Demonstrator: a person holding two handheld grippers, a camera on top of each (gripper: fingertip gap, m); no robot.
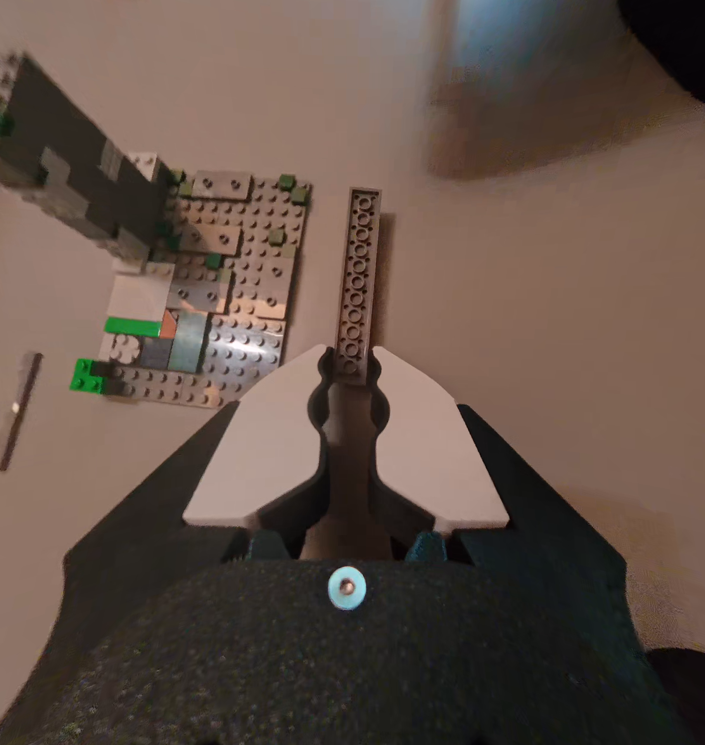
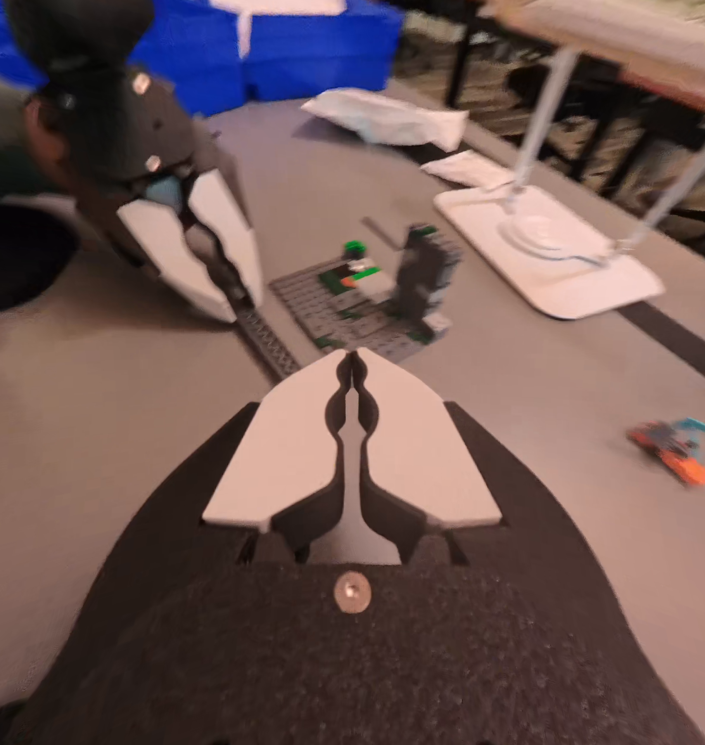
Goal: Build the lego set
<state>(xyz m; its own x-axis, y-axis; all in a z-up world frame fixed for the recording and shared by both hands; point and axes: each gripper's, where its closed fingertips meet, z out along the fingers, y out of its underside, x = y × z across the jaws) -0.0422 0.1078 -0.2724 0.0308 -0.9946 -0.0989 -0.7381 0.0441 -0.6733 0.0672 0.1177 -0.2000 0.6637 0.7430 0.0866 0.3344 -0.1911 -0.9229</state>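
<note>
My left gripper [image 1: 350, 365] is shut on the near end of a long grey Lego plate [image 1: 359, 274], underside up, which points away from me just right of the grey studded base build [image 1: 258, 258]. A dark brick tower [image 1: 73, 173] rises from the build's far left corner. In the right wrist view my right gripper [image 2: 351, 355] is shut and empty, just in front of the base build [image 2: 322, 306] and its tower [image 2: 423, 274]. The left gripper [image 2: 244, 300] shows there too, tips down on the long plate [image 2: 268, 344], which lies low along the table.
A thin dark rod [image 1: 20, 411] lies left of the build. A white lamp base [image 2: 544, 250] stands at the right. A small orange and teal Lego model [image 2: 673, 455] lies at the right. White bags [image 2: 387, 117] and a blue bin [image 2: 262, 52] are at the back. Left tips to right tips: about 12 cm.
</note>
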